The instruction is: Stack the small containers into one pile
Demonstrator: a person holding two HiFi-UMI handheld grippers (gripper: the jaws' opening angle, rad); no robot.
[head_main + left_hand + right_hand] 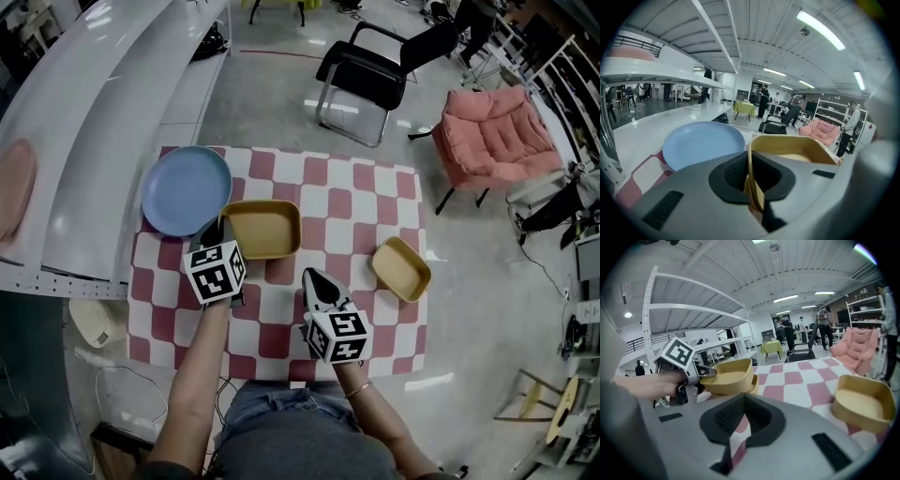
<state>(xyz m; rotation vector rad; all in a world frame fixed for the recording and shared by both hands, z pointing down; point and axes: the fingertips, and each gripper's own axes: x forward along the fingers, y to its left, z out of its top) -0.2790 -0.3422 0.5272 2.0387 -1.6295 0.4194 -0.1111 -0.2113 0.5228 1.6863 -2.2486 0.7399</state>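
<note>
Yellow container (261, 228) hangs by its near rim from the left gripper's (751, 180) closed fingers, apparently just over a second one (753, 384). Level and centre it before release. The right gripper's (319, 281) fingers are closed, empty.

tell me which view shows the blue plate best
The head view: the blue plate is seen from above, nearly its whole round outline, on the checked cloth's far left corner. The left gripper view shows it low and foreshortened, its near edge hidden behind the left gripper. The right gripper view does not show it.
</note>
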